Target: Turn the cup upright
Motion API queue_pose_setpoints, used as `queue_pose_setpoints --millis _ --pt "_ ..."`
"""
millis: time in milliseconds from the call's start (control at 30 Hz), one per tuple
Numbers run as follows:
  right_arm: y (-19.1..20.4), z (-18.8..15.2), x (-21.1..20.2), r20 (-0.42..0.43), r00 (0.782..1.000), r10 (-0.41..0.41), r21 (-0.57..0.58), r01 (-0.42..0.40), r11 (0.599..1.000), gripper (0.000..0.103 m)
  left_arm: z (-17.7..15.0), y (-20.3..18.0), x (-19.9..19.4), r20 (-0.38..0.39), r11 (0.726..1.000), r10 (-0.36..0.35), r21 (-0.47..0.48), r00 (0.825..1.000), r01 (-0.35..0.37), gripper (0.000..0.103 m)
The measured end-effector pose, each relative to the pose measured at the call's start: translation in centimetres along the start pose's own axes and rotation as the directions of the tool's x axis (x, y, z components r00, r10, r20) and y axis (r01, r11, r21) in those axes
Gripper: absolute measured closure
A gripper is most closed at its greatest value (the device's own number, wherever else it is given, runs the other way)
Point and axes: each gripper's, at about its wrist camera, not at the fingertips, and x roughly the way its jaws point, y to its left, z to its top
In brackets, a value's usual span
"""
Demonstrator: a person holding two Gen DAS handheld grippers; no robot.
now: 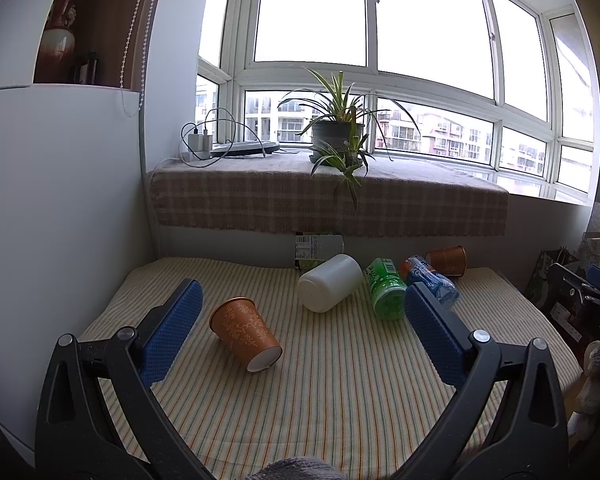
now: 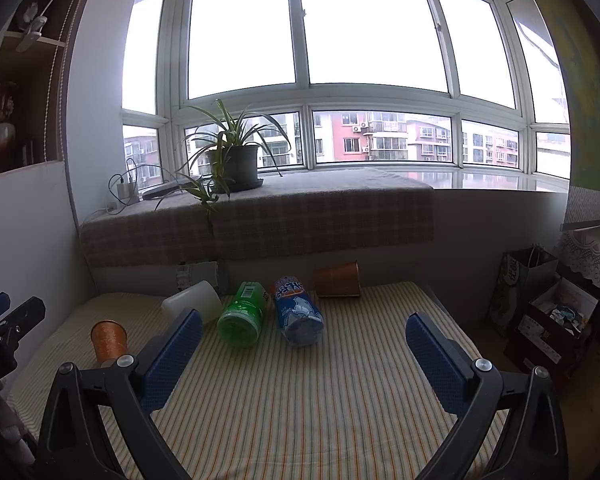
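Observation:
An orange patterned paper cup (image 1: 244, 332) lies on its side on the striped table cloth (image 1: 340, 400), its white base toward me. It also shows in the right wrist view (image 2: 109, 339) at the left. My left gripper (image 1: 300, 336) is open and empty, its blue pads either side of the cup and above it. My right gripper (image 2: 304, 356) is open and empty over the middle of the cloth. A second orange cup (image 1: 448, 260) lies on its side at the back right; it also shows in the right wrist view (image 2: 337, 279).
A white tumbler (image 1: 330, 282), a green can (image 1: 386, 294) and a blue can (image 1: 434, 282) lie on their sides at the back. A carton (image 1: 318, 250) stands against the wall. A potted plant (image 1: 338, 132) sits on the windowsill. Bags and boxes (image 2: 548, 320) stand right of the table.

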Motion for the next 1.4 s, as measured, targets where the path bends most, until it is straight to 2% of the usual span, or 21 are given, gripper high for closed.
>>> queue_pose_setpoints --millis 1400 --pt "-0.05 -0.17 0.32 -0.026 1.000 0.010 0.008 -0.010 1.000 0.000 -0.12 -0.20 -0.07 0.001 1.000 0.002 0.000 1.000 -0.002 0.001"
